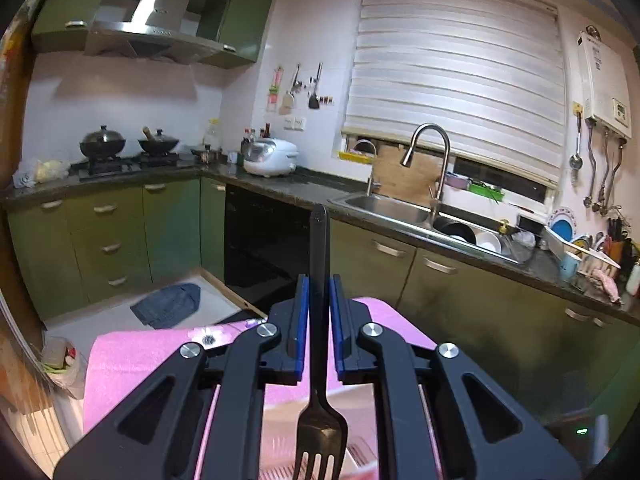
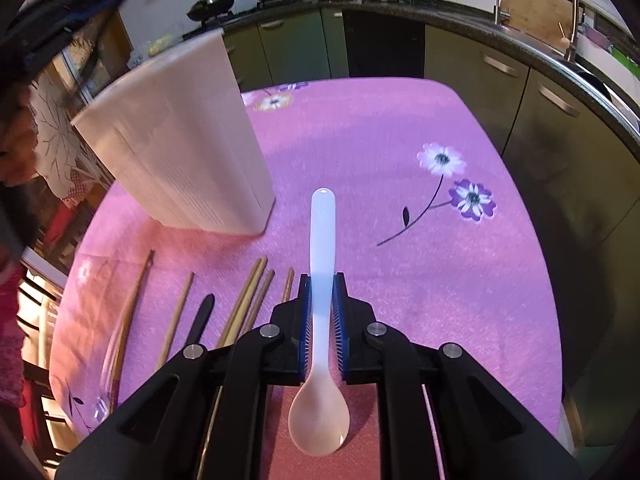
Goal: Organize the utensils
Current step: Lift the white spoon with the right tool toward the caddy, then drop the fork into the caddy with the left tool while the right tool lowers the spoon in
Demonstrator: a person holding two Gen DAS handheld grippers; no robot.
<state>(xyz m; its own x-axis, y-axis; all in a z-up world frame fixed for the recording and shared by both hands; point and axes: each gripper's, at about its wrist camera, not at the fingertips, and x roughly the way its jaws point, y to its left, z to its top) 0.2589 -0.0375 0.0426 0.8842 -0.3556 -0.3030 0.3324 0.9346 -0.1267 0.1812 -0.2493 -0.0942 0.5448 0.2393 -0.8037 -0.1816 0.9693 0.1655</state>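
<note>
My left gripper (image 1: 319,296) is shut on a black fork (image 1: 319,432), handle pointing forward, tines toward the camera, held above the pink tablecloth (image 1: 120,360). My right gripper (image 2: 321,292) is shut on a white spoon (image 2: 322,240), handle forward, bowl toward the camera, just above the cloth (image 2: 400,280). A white ribbed utensil holder (image 2: 180,148) stands on the table, ahead and left of the right gripper. Several wooden chopsticks (image 2: 248,300), a black utensil handle (image 2: 202,318) and a long wooden-handled utensil (image 2: 130,312) lie on the cloth at the left.
Green kitchen cabinets (image 1: 120,240) and a dark counter with a sink (image 1: 384,204) and tap stand beyond the table. A stove with woks (image 1: 104,144) and a rice cooker (image 1: 272,156) sit on the far counter. A dish rack (image 1: 584,252) is at the right.
</note>
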